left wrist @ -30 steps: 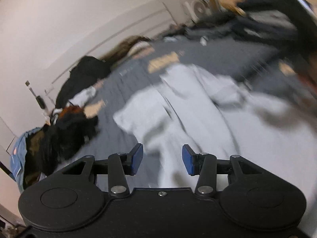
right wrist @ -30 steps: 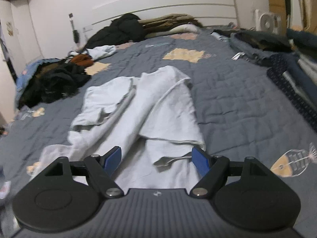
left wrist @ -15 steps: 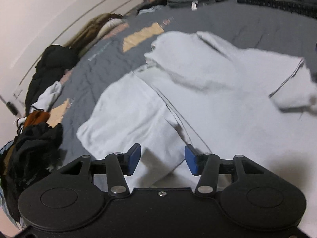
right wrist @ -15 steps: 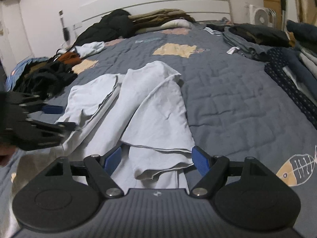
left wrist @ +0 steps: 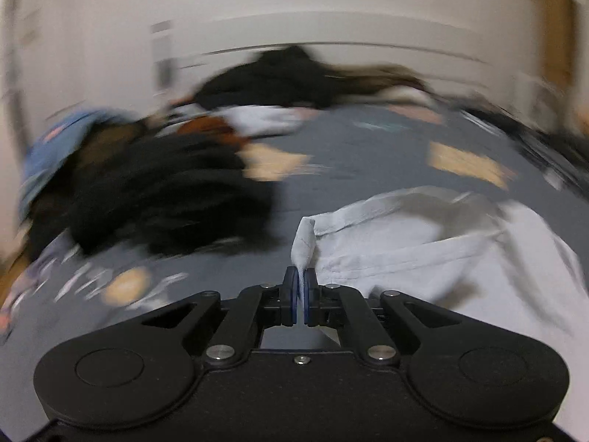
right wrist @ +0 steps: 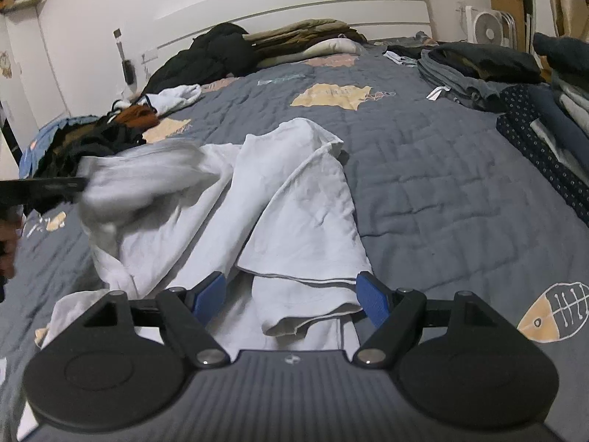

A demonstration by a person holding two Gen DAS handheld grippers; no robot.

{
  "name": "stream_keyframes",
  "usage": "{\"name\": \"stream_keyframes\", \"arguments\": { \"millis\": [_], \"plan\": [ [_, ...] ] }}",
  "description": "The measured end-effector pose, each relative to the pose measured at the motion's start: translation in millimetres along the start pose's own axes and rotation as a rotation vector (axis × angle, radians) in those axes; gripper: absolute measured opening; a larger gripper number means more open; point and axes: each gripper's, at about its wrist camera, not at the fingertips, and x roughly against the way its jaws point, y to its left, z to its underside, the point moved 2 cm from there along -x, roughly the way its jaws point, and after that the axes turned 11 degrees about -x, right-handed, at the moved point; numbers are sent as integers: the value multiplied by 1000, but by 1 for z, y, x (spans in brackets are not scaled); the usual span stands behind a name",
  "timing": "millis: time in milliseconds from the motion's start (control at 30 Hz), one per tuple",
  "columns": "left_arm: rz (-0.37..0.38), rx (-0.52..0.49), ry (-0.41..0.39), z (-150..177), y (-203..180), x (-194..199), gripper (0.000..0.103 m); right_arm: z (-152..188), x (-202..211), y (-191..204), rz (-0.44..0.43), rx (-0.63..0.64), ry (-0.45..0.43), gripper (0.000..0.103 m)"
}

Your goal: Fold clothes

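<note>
A crumpled white garment [right wrist: 294, 202] lies in the middle of the grey quilted bed [right wrist: 441, 184]. My left gripper [left wrist: 300, 283] is shut on a pinched corner of the white garment [left wrist: 423, 250], and the cloth stands up between its blue pads. From the right wrist view, that left gripper [right wrist: 48, 186] is a dark blur at the left edge, pulling a lifted, blurred flap of the cloth. My right gripper [right wrist: 292, 294] stands open low over the garment's near folded edge, its pads apart on either side of the fold.
A heap of black and brown clothes [right wrist: 92, 140] lies at the bed's left side. Folded stacks [right wrist: 478, 66] line the right side. More dark clothes and pillows [right wrist: 228, 51] rest against the white headboard. A fan [right wrist: 487, 31] stands at the back right. A hand [right wrist: 7, 243] shows at the left edge.
The left gripper has gone from open to shut on a corner of the white garment and swung left, lifting that flap. The right gripper has stayed put and open.
</note>
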Motion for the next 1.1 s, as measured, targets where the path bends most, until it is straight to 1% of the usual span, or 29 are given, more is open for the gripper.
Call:
{"name": "stream_keyframes", "arguments": {
  "millis": [33, 67, 167, 233, 267, 300, 367, 400, 500, 567, 600, 633, 667, 700, 733, 767, 800, 867, 900, 933, 1000, 1067, 1100],
  "plan": [
    [-46, 34, 14, 5, 16, -1, 4, -1, 0, -1, 1, -6, -1, 77],
    [-68, 44, 66, 12, 27, -6, 6, -1, 0, -2, 1, -13, -1, 77],
    [-52, 85, 155, 32, 47, 2, 8, -2, -1, -3, 0, -22, 2, 77],
    [-29, 72, 171, 45, 47, 29, 11, -3, 0, -3, -3, -21, 0, 77],
    [-16, 62, 177, 51, 46, 44, 25, -3, 0, -3, -5, -22, -1, 77],
    [-4, 53, 182, 57, 45, 60, 43, -4, 0, -3, -8, -25, 0, 77],
    [62, -24, 131, 70, 25, 106, 57, -4, 1, -4, -16, -34, 1, 77],
    [97, -67, 100, 76, 14, 130, 59, -4, 2, -4, -20, -34, 2, 77],
    [182, -284, 29, 104, -36, 202, 61, -4, 5, -1, -30, -16, 1, 77],
    [215, -462, -3, 129, -69, 238, 61, -2, 6, 1, -34, -1, 4, 77],
    [224, -557, -21, 142, -85, 252, 61, -2, 7, 1, -34, 4, 7, 77],
    [236, -634, -30, 154, -98, 257, 61, -1, 8, 1, -34, 6, 10, 77],
    [262, -706, -27, 168, -110, 259, 61, 0, 9, 0, -31, 6, 12, 77],
    [294, -766, -21, 179, -121, 258, 58, 0, 10, 0, -29, 5, 15, 77],
    [309, -799, -26, 186, -130, 256, 52, 1, 11, 0, -27, 7, 16, 77],
    [318, -826, -36, 193, -139, 255, 35, 2, 13, 1, -25, 10, 16, 77],
    [324, -820, -37, 194, -144, 250, 25, 3, 15, 2, -22, 13, 16, 77],
    [334, -787, -34, 193, -151, 239, 25, 5, 20, 4, -21, 18, 13, 77],
    [339, -793, -20, 193, -154, 232, 25, 5, 23, 5, -24, 20, 10, 77],
    [338, -825, 6, 194, -157, 222, 25, 6, 26, 6, -27, 22, 7, 77],
    [298, -911, 19, 198, -162, 209, 27, 7, 32, 8, -35, 29, 0, 77],
    [272, -932, 19, 202, -158, 203, 27, 8, 34, 9, -39, 32, -2, 77],
    [276, -933, 23, 203, -157, 201, 27, 8, 34, 9, -39, 33, -1, 77]
  ]
}}
